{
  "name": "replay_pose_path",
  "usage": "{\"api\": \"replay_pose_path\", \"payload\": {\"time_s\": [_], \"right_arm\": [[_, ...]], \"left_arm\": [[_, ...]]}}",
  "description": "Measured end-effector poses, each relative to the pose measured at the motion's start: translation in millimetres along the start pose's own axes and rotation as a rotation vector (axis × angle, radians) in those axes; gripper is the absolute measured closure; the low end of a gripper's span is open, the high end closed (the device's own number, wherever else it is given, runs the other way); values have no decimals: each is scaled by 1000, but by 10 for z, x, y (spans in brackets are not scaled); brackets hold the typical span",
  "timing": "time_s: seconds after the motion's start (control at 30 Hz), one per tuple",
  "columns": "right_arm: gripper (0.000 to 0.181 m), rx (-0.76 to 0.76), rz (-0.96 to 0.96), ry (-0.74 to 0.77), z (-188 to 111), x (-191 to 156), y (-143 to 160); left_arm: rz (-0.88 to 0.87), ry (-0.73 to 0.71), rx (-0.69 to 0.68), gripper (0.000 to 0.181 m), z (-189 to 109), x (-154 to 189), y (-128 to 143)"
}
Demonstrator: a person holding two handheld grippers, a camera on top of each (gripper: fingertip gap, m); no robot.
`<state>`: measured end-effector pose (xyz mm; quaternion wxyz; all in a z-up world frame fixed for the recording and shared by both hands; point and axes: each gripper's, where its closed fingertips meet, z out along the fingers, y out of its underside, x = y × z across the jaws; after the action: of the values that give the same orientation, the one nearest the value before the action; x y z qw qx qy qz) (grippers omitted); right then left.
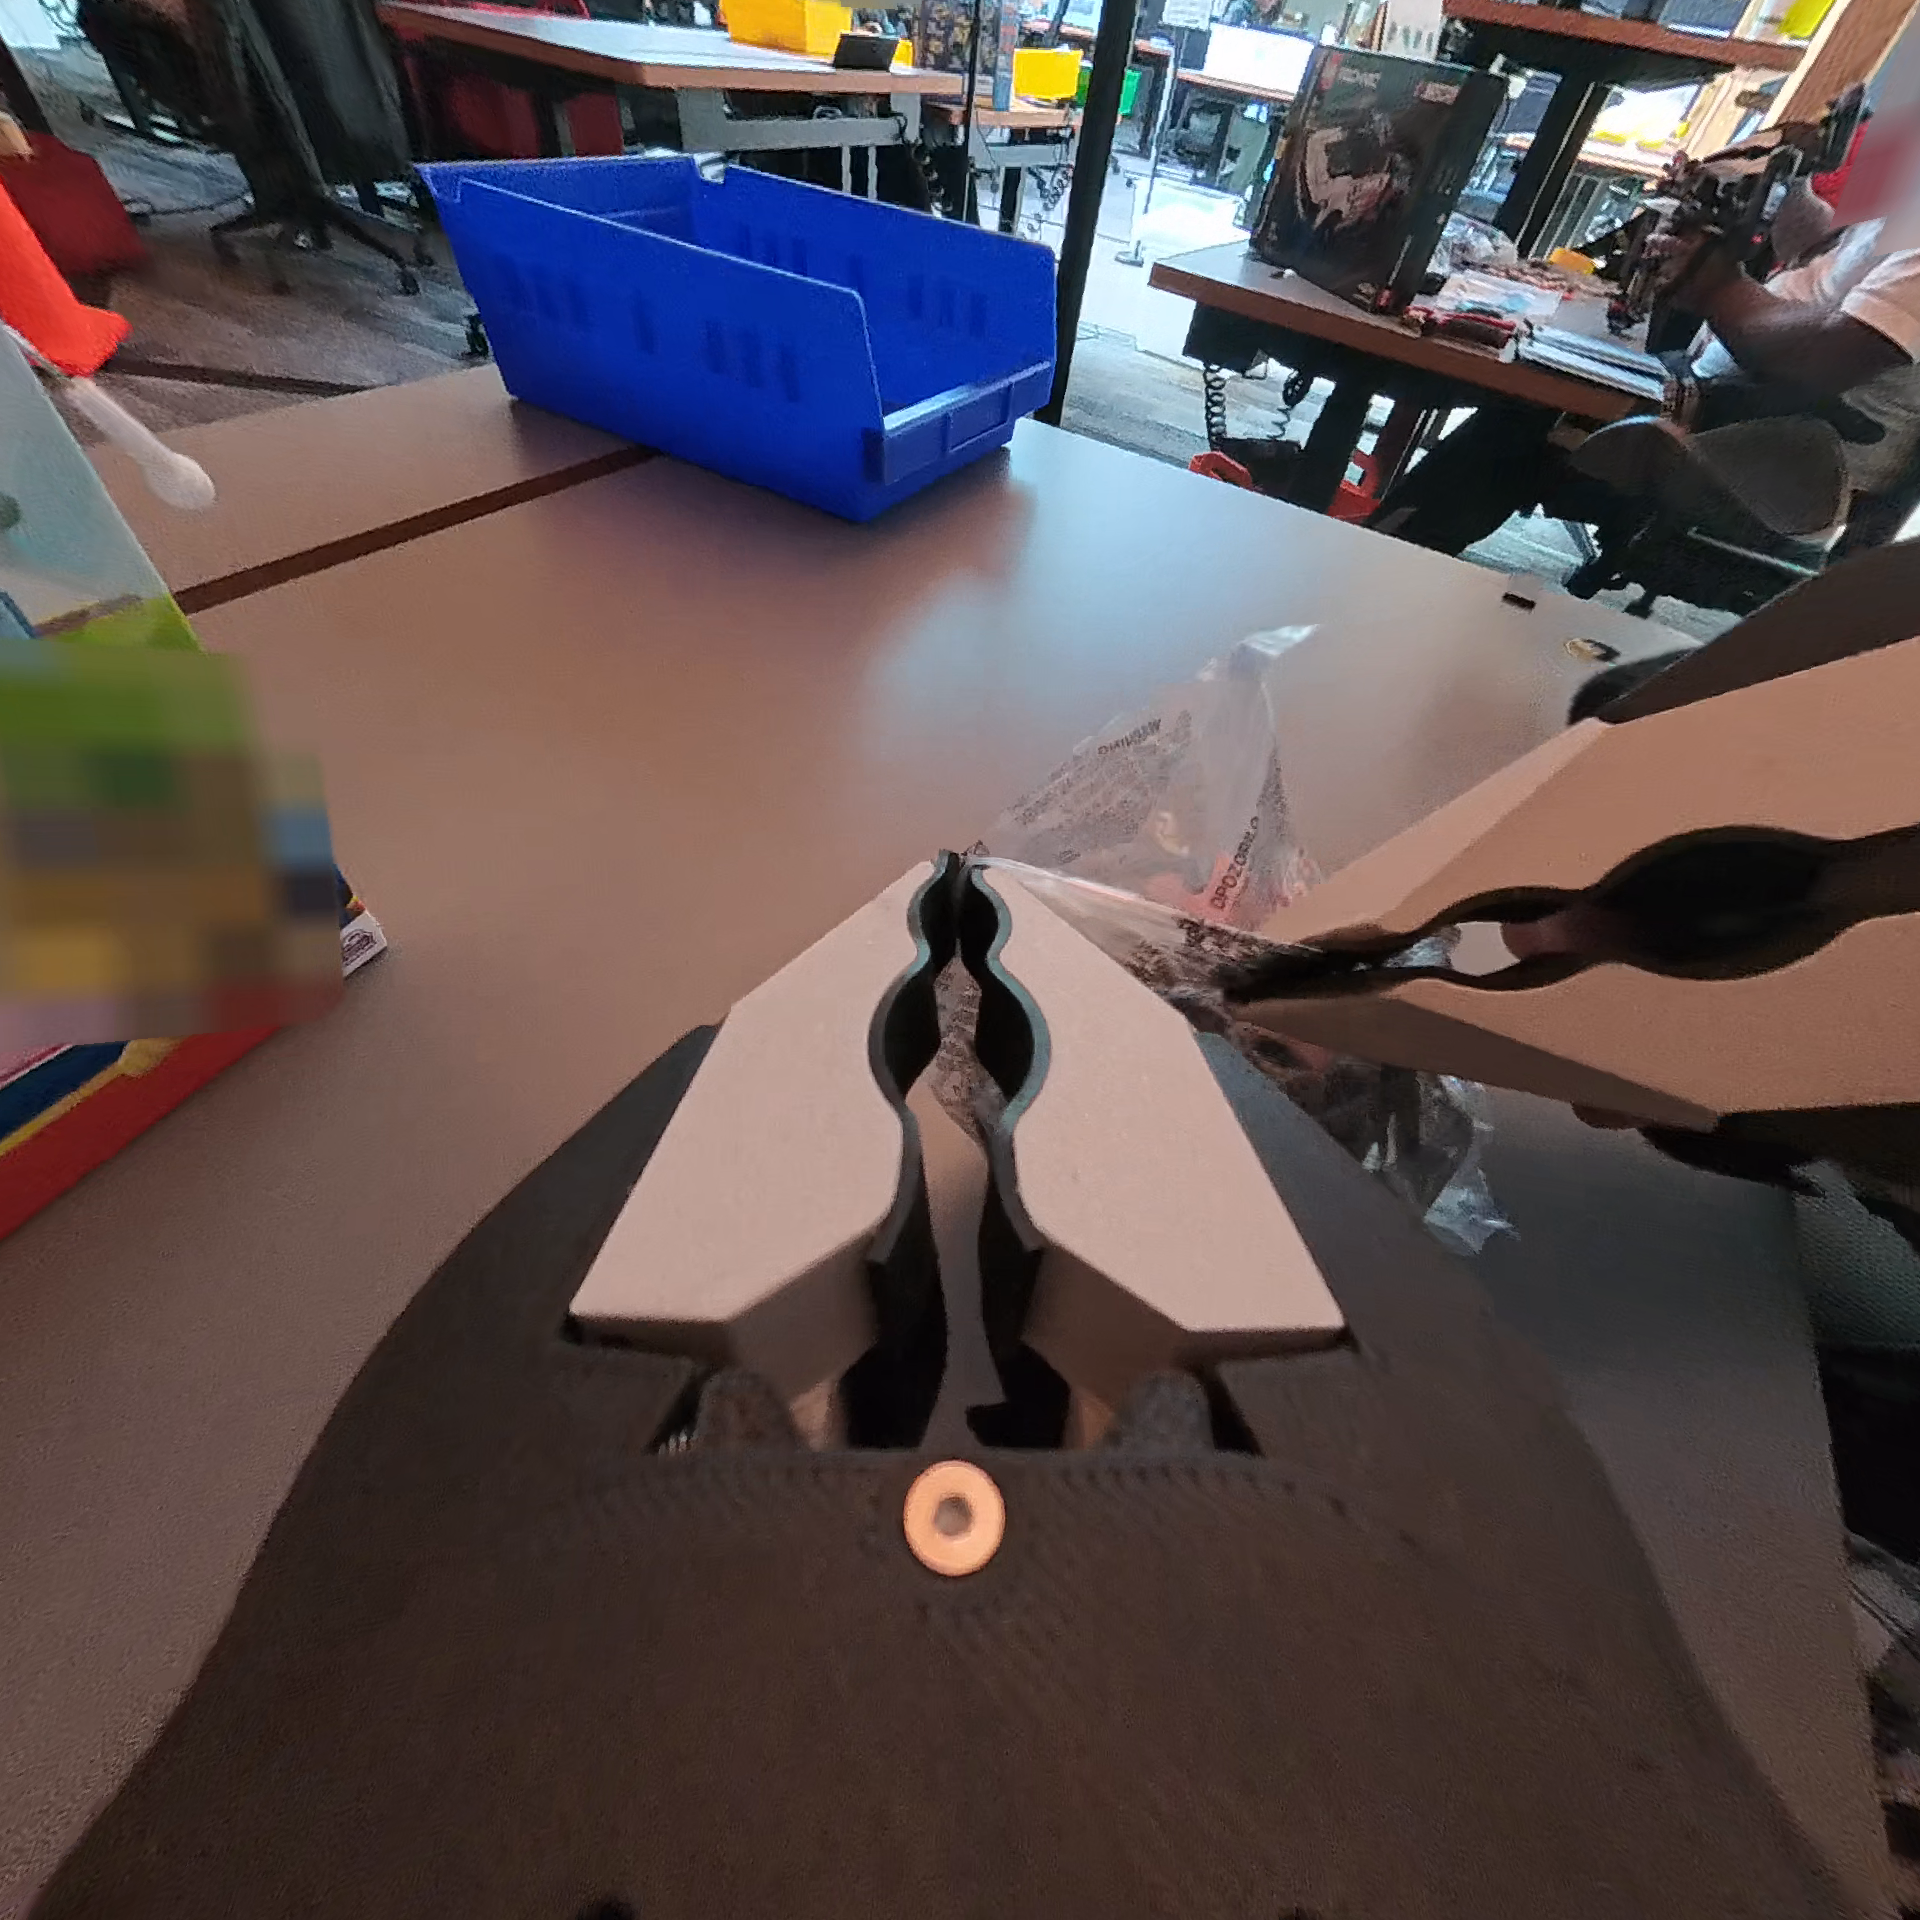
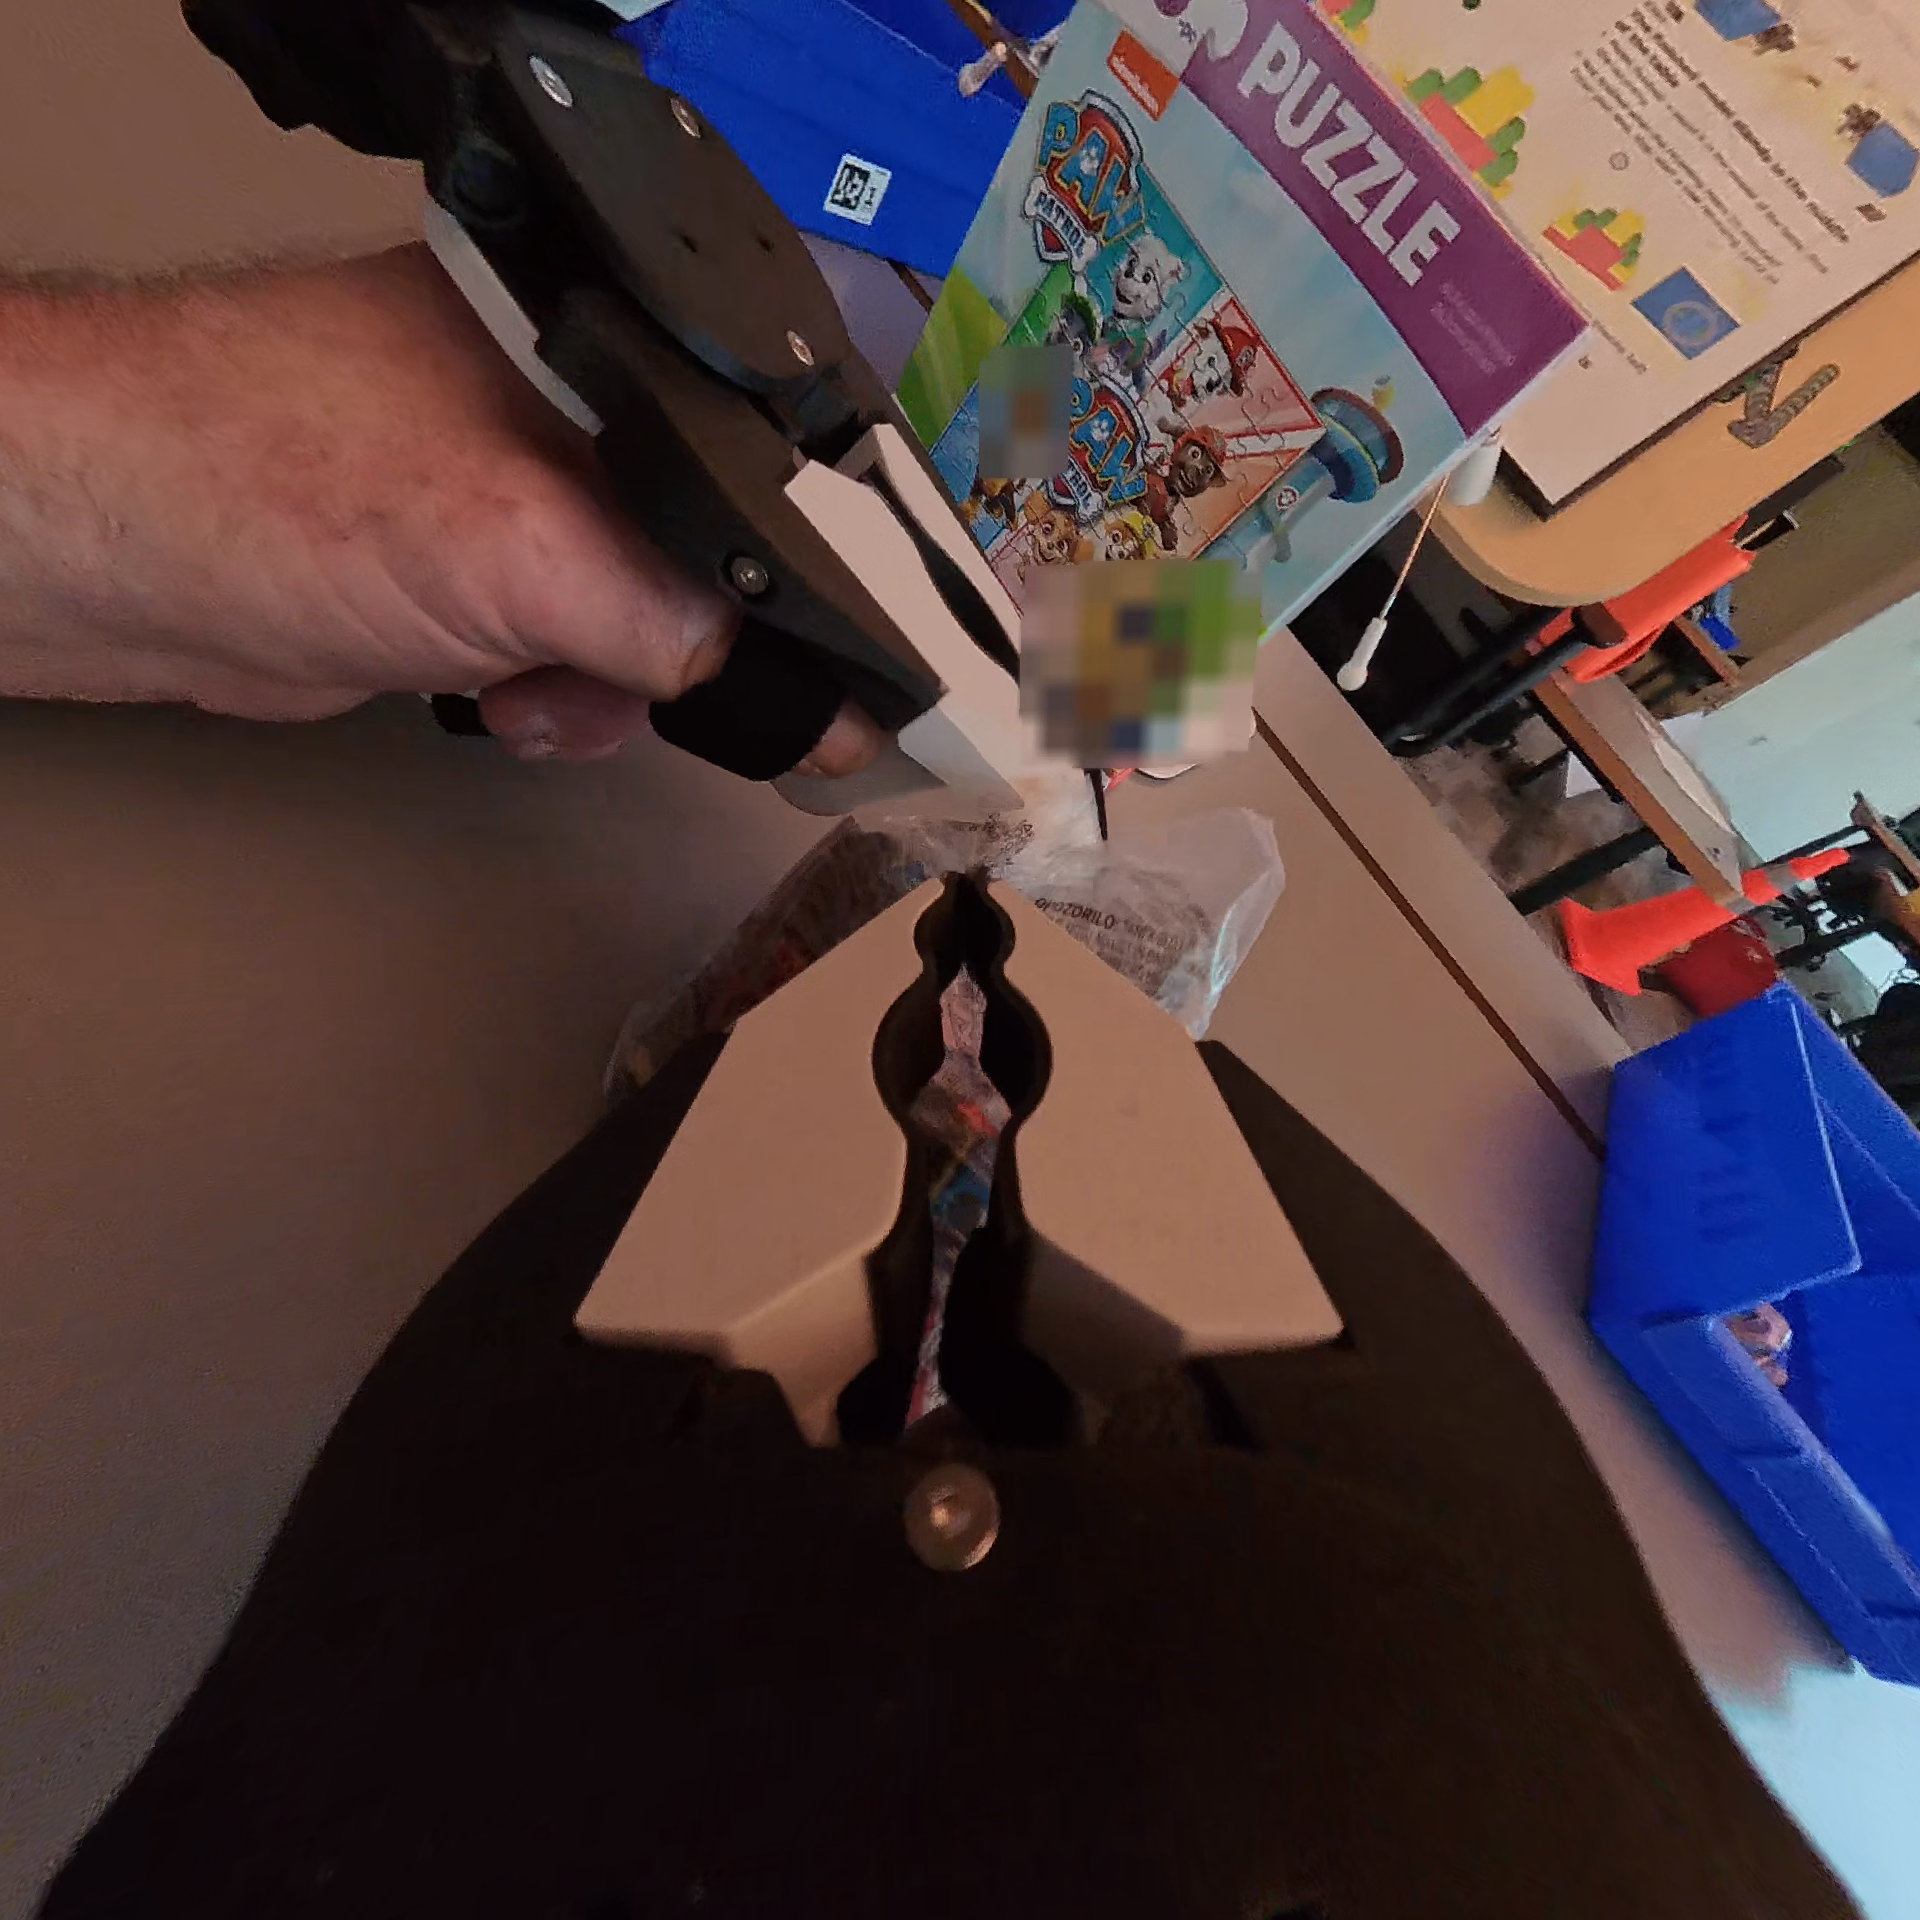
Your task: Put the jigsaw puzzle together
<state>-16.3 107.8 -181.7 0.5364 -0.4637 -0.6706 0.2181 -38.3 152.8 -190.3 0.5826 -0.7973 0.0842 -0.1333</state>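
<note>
Plastic bag (image 1: 1174, 831) of puzzle pieces hangs just above the desk (image 1: 623, 779), near its right edge; my left tongs (image 1: 958, 868) are clenched on one edge. Opposite, my right tongs (image 2: 961, 894) pinch the same bag (image 2: 1164, 914), apparently to tear it open.

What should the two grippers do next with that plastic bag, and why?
Probably pull the two grippers slowly apart to tear the clear plastic bag open. The left gripper and the right gripper are each shut on the film, close together, and colourful contents still show inside the bag, with no pieces out on the table.
</note>
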Motion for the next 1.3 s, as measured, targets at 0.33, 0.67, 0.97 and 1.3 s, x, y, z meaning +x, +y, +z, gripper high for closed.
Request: {"api": "replay_pose_path", "payload": {"time_s": [0.33, 0.67, 0.97, 1.3], "right_arm": [[181, -20, -88, 83, 18, -174, 7], [181, 118, 181, -48, -394, 32, 101], [181, 275, 288, -305, -553, 113, -46], [129, 191, 230, -351, -603, 10, -53]], "left_arm": [[-154, -37, 18, 181, 72, -206, 114], [-58, 90, 20, 181, -11, 60, 45], [128, 393, 20, 164, -166, 585, -50], [131, 460, 29, 181, -153, 750, -114]]}}
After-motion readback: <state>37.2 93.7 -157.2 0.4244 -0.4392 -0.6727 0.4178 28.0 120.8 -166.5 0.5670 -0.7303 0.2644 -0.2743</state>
